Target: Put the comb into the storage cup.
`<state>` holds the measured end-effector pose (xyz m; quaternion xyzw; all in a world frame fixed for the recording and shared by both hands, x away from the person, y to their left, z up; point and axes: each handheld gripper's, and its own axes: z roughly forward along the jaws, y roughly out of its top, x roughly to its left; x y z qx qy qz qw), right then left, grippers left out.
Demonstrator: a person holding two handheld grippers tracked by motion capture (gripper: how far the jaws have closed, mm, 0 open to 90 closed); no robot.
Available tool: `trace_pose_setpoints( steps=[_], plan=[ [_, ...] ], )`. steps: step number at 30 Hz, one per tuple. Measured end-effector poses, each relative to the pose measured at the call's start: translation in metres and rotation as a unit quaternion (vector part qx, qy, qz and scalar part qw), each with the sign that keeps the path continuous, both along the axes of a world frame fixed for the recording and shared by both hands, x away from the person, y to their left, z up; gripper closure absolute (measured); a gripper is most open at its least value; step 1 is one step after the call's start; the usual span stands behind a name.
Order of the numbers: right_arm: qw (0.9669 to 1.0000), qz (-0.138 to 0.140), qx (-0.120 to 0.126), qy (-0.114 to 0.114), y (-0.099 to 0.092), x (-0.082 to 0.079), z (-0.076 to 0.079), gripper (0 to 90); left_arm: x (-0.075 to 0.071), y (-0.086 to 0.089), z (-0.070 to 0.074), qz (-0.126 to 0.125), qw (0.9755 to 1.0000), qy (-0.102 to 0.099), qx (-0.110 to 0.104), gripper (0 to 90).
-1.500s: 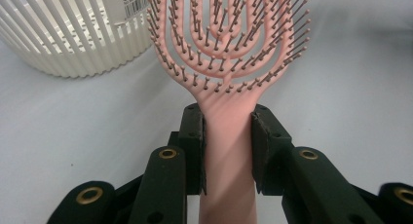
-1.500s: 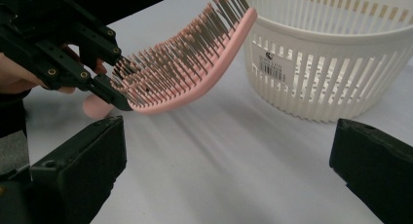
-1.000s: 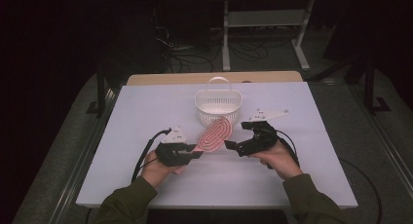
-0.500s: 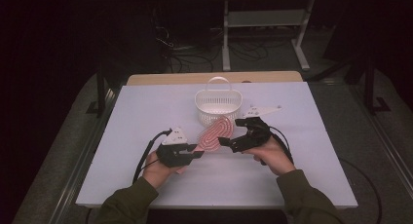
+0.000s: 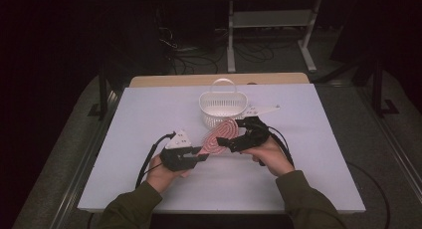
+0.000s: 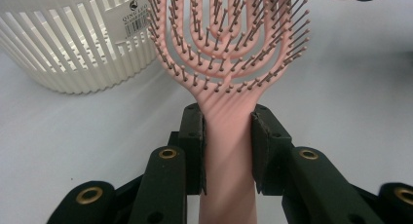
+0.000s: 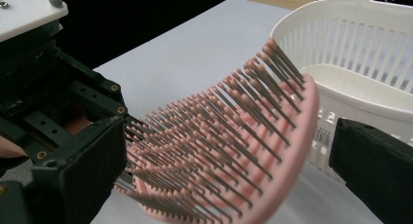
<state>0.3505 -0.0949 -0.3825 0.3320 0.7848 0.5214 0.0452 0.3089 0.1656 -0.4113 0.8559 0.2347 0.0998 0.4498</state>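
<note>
Right hand-held gripper [image 5: 228, 142] has slid in toward the middle of the table [image 5: 149, 114] since a second ago, when it sat off to the brush's right. Its jaws now stand apart on either side of the pink hairbrush [image 5: 218, 135] head: in the right gripper view one jaw sits on the bristle side and the other behind the brush's back, with a gap showing on the back side. No squeeze on the head yet, by the look of it.

Left hand-held gripper [image 6: 228, 151] has not shifted. It is clamped on the brush handle, pads pressing both sides just below the head. The brush is lifted off the table, bristles up, its head reaching toward the white basket [image 5: 222, 108] and ending just short of it.

Reading: likely a handover or a two-handed steadying before the brush goes into the basket. The right needs to close before the left lets go.

Count: one hairbrush, one basket, two grippers, two hands [image 5: 161, 174].
</note>
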Motion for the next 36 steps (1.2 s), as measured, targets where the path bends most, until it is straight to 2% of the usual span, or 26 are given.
trace_pose_setpoints(
  steps=[7,13,23,30,36],
  plan=[
    [0.9999,-0.007,0.005,0.006,0.0005,0.0003,-0.0022,4.4,-0.0012,-0.0006,-0.0006,0.001,1.0,-0.006,0.002,70.3],
    [0.9999,0.0,0.012,0.012,0.0015,-0.0005,-0.0026,10.9,-0.0028,-0.0032,-0.0014,-0.002,0.9999,-0.01,0.003,70.3],
    [0.9992,-0.004,0.02,0.034,0.0001,0.0,-0.0066,18.2,-0.0033,-0.004,-0.0023,-0.002,0.9999,-0.01,0.004,70.3],
    [0.9989,0.002,0.027,0.038,-0.0001,0.0,-0.0083,25.1,-0.0031,-0.0044,-0.0035,-0.001,0.9999,-0.011,0.006,70.3],
    [0.9979,0.008,0.038,0.052,-0.0009,0.0006,-0.0089,32.1,-0.0032,-0.0042,-0.0035,0.002,0.9999,-0.015,0.006,70.3]
  ],
)
